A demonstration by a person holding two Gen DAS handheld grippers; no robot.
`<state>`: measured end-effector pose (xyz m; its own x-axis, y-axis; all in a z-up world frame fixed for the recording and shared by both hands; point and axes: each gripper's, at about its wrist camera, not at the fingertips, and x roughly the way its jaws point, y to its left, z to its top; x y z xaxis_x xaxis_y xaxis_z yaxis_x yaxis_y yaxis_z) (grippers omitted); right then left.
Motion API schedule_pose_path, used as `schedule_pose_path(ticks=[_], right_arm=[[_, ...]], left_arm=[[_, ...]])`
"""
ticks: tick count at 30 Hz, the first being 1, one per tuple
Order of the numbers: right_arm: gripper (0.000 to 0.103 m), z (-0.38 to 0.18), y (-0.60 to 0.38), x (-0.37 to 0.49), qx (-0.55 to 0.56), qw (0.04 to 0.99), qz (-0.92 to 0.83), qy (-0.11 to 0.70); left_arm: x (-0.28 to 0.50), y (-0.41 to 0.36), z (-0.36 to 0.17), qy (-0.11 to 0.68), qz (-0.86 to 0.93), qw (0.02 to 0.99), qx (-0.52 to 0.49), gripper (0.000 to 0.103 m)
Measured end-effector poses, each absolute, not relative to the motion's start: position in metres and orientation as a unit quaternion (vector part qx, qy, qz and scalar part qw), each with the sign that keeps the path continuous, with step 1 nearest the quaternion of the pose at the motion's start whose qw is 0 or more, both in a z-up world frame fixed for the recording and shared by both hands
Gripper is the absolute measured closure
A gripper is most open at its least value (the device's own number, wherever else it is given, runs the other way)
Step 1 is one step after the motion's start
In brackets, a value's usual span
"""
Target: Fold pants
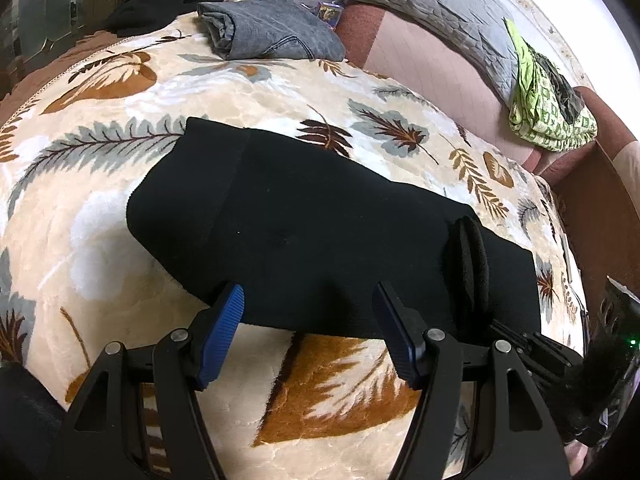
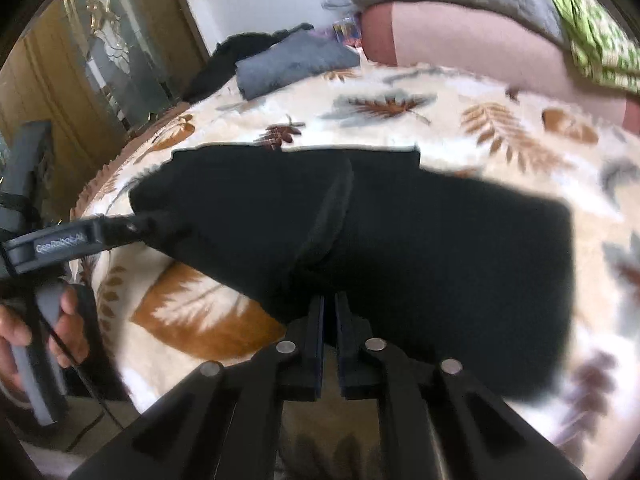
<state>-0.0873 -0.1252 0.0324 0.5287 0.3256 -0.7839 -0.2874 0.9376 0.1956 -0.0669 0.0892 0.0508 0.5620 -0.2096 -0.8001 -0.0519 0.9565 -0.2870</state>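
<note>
The black pants [image 1: 320, 224] are lying partly folded on the leaf blanket [image 1: 280, 92], the right gripper [image 2: 329, 300] is pinching their near edge while the left gripper [image 1: 308, 300] is standing open over it, so the next fold seems to need lifting.

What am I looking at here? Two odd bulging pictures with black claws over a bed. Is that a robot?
No robot: a person holds a hand-held two-finger gripper in each hand, with a wide-angle camera on each looking along its fingers. One picture is from the left gripper, whose blue-padded jaws stand open at the near edge of the black pants. The other is from the right gripper, shut on that near edge. The pants lie on a leaf-patterned blanket; folded grey jeans sit further back.
</note>
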Motion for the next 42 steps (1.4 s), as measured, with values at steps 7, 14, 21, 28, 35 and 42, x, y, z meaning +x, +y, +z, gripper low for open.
schedule_pose_path(ticks=[7,14,21,28,35,42], right_arm=[[0.069,0.058,-0.128,-0.079,0.060,0.876,0.205,0.433],[0.073,0.028,-0.121,-0.054,0.055,0.873,0.167,0.456],[0.070,0.045,-0.109,-0.057,0.032,0.879,0.185,0.439],[0.069,0.034,-0.110,-0.055,0.043,0.872,0.176,0.455],[0.059,0.063,-0.096,-0.047,0.053,0.878,0.213,0.426],[0.055,0.067,-0.060,-0.025,0.031,0.870,0.243,0.427]], left_arm=[[-0.070,0.095,0.054,0.458,-0.029,0.879,-0.129,0.037],[-0.072,0.109,0.057,0.452,-0.005,0.884,-0.120,0.033],[-0.072,0.124,0.057,0.455,0.009,0.881,-0.133,0.027],[-0.077,0.131,0.059,0.452,0.016,0.882,-0.132,0.026],[-0.080,0.139,0.061,0.446,0.011,0.881,-0.155,0.024],[-0.083,0.148,0.056,0.444,0.011,0.878,-0.177,0.023]])
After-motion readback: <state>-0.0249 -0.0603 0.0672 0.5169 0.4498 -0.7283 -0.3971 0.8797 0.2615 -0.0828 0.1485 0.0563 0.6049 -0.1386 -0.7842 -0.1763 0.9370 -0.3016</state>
